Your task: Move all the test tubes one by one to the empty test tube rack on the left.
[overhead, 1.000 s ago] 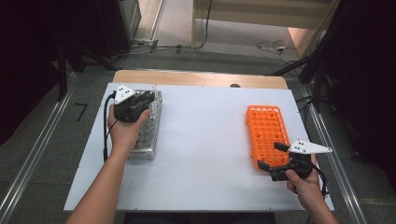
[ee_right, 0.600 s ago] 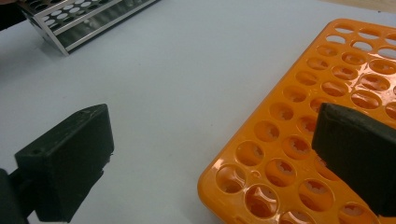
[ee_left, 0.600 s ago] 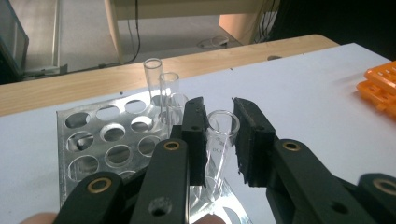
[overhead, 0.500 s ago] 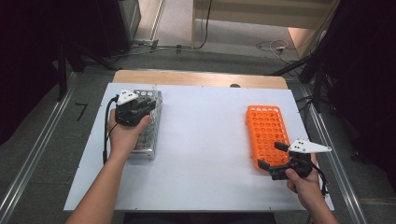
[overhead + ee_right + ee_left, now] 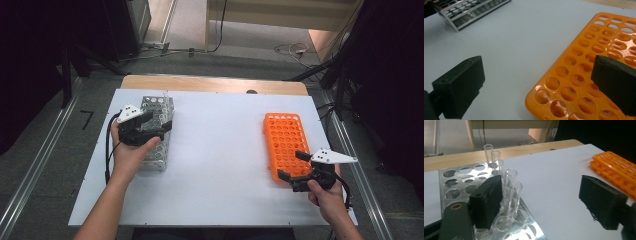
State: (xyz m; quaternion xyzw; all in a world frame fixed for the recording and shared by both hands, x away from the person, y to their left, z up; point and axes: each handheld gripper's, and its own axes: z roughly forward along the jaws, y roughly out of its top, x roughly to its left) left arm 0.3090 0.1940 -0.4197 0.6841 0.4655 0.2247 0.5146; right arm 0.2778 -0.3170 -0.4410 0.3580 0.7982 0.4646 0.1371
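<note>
**Left claw spread at the metal rack, right claw spread at the orange rack**

Left gripper (image 5: 159, 126): over the near half of the metal tube rack (image 5: 156, 131), at the left of the white table (image 5: 220, 150). Jaws have just been opening and stand wide apart, nothing pinched. In the left gripper view one jaw sits over the rack's perforated top plate, right beside a row of clear glass test tubes (image 5: 510, 187). Nearest tube is just off that jaw's inner face; can't tell if it touches. The other jaw hangs over bare table, off the rack's edge. The tubes stand upright in the holes along the rack's edge, between the two jaws but hard against the one.

Right gripper (image 5: 292, 167): at the near end of the orange tube rack (image 5: 284, 142), well apart from the left gripper. Jaws spread, gripping nothing. In the right gripper view one jaw hangs over the orange rack's empty holes, the other over bare table beside the rack's corner, so the rack's near edge lies between them. Can't tell if the jaw touches the rack.

Metal rack shows far off past the right gripper, across the table.
</note>
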